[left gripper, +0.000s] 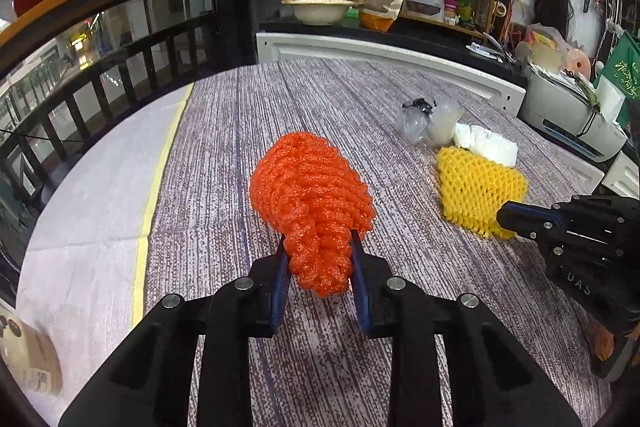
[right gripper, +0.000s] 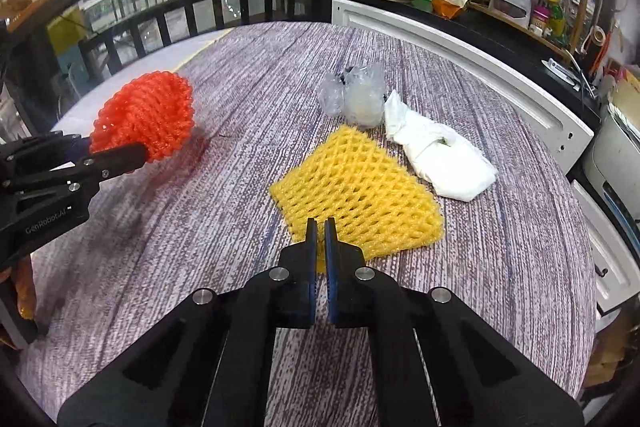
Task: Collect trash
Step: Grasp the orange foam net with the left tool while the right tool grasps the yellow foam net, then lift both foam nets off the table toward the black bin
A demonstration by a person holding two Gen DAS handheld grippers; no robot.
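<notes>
1. Judging by the table (right gripper: 500, 267), collection is at an early stage: two of the four visible scraps are gripped, none is in a bin, and no bin shows in either view.
2. The left gripper (left gripper: 318, 247) has its jaws partly closed, pinching the narrow end of the orange foam fruit net (left gripper: 310, 195), which lies left of the yellow foam net (right gripper: 356, 195) and looks barely lifted.
3. The right gripper (right gripper: 320, 227) has its jaws nearly together, nipping the yellow foam net's near edge; the net lies flat on the table.
4. Left to gather: a crumpled clear plastic wrapper (right gripper: 354, 97) just beyond the yellow foam net, and a white wadded tissue (right gripper: 436, 155) beyond and to its right.
5. Both grippers slant downward toward the tabletop.
</notes>
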